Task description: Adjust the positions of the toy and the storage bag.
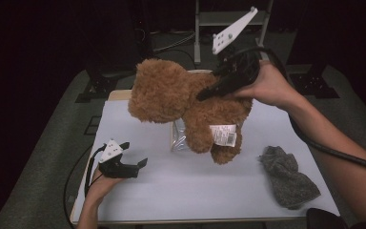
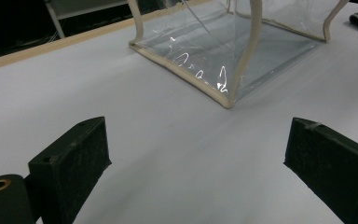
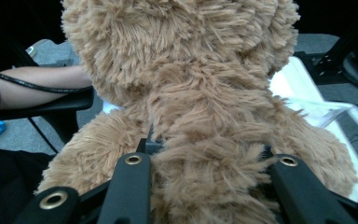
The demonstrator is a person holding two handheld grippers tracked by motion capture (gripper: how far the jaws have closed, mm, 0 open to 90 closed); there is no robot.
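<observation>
teddy bear (image 1: 186, 102): brown shaggy plush, round head, stubby limbs, white printed tag at its flank, held in the air over the white table (image 1: 195, 186) with the right gripper (image 1: 208, 91) clenched into its back. clear plastic pouch (image 2: 228, 42) with cream piping stands on the table below it, its glossy creased walls plain in the left gripper view; grey knitted cloth (image 1: 286, 175) lies crumpled to the right. left gripper (image 1: 140, 164) rests low on the table, jaws released and wide apart, nothing between them; right gripper view shows fur pinched between the black jaws.

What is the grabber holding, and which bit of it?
The right gripper holds the brown teddy bear by its back, lifted above the table. The left gripper is open and holds nothing.
</observation>
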